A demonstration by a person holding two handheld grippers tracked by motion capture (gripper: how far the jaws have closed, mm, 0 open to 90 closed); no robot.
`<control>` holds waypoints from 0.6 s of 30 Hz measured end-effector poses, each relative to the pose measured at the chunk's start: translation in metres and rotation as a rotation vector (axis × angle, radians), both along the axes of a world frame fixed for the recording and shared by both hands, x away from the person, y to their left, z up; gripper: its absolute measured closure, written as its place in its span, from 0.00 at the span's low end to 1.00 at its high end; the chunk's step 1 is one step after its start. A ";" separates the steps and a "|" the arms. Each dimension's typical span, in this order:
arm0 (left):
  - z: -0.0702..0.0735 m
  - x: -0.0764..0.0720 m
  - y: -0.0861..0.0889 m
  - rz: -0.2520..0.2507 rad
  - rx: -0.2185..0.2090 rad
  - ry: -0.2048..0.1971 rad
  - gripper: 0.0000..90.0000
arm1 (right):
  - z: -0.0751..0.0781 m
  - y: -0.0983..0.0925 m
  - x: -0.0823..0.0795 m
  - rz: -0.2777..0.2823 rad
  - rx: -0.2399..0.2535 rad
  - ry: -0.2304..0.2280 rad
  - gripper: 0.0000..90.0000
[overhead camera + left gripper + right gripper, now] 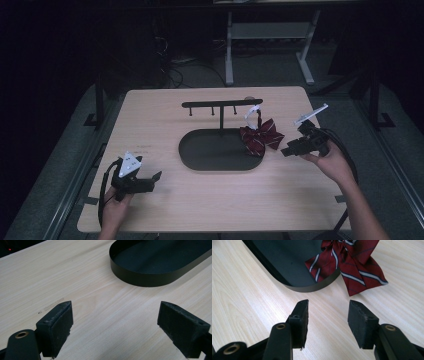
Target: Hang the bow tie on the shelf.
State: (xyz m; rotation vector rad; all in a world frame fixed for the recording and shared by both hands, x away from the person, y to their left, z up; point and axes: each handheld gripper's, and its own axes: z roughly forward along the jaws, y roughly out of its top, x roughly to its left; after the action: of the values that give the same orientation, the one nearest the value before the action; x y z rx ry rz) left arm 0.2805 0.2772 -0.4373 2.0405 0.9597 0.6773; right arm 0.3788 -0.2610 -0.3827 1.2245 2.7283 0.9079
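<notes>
A dark red bow tie (261, 136) with white stripes hangs by its white strap from the right end of a black hook rack (220, 104). The rack stands in a black oval tray (200, 160). The bow's lower wings lie over the tray's right rim. My right gripper (285, 150) is just right of the bow, pointing at it, open with nothing between the jaws. In the right gripper view the bow tie (352, 262) lies a short way beyond the right gripper (328, 307). My left gripper (156, 181) rests at the table's front left, open; in its own view the left gripper (115, 315) holds nothing.
The tray's wall (150, 282) rises ahead of the left gripper across bare wood. The rack carries three small hooks under its bar. Beyond the table's far edge stands a white desk frame (267, 40) on a dark floor.
</notes>
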 end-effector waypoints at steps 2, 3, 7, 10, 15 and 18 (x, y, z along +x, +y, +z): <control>0.000 0.000 0.000 0.001 0.001 0.001 0.15 | -0.001 -0.002 -0.002 0.000 0.002 -0.003 0.56; 0.000 0.000 0.000 0.001 0.001 0.003 0.15 | -0.002 -0.003 -0.003 -0.008 0.005 -0.001 0.56; 0.000 0.000 0.000 -0.001 0.002 0.000 0.15 | -0.005 -0.006 -0.008 -0.009 -0.003 -0.006 0.56; 0.000 0.000 0.000 0.000 -0.001 0.001 0.15 | -0.010 -0.009 -0.012 -0.015 0.003 -0.002 0.56; 0.000 0.000 0.000 -0.002 0.003 0.001 0.15 | -0.017 -0.015 -0.017 -0.026 0.012 0.008 0.56; -0.001 0.000 0.000 -0.004 0.006 0.000 0.15 | -0.020 -0.018 -0.021 -0.032 0.018 0.011 0.56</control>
State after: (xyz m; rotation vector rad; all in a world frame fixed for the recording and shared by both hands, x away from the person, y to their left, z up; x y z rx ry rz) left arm 0.2806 0.2769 -0.4379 2.0476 0.9550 0.6787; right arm 0.3580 -0.2793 -0.4027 1.2766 2.7063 0.9269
